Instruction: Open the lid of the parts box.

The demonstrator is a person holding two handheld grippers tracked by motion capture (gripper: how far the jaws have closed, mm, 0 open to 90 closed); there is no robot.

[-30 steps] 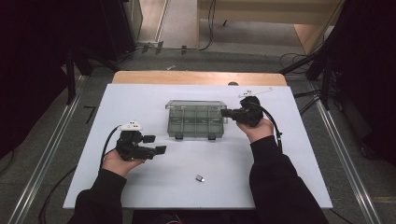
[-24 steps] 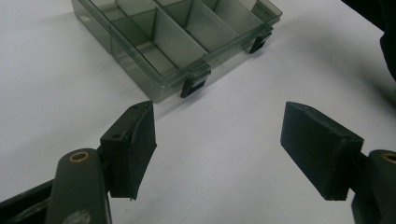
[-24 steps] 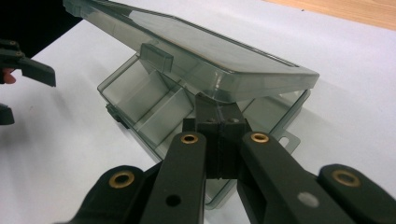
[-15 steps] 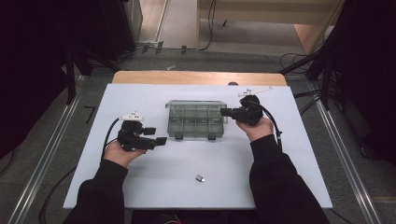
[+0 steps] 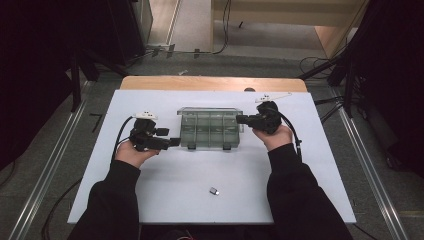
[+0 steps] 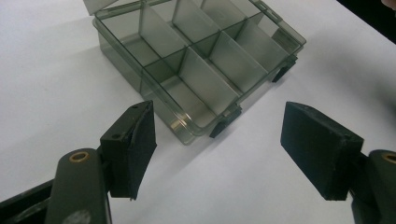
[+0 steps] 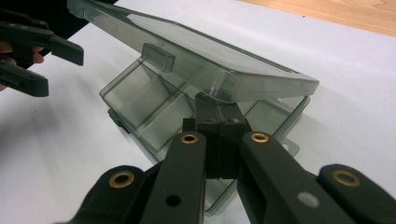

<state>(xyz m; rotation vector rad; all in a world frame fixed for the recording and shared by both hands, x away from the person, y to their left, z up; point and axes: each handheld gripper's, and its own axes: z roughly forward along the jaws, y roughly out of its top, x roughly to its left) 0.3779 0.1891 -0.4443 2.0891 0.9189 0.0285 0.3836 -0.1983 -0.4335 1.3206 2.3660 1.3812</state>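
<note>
A clear compartment box (image 5: 210, 129) sits in the middle of the white tabletop (image 5: 300, 165), with a small dark piece (image 5: 214, 190) lying well apart on the near side and nothing between the box and either gripper. The left gripper (image 5: 172, 142), its jaws released and wide, hovers just beside the box's left near corner, and the left gripper view shows the bare dividers (image 6: 205, 60) inside. The right gripper (image 7: 218, 116) is clenched, jaws pressed together under the edge of the raised lid (image 7: 196, 56), which the right gripper view shows tilted above the box.
</note>
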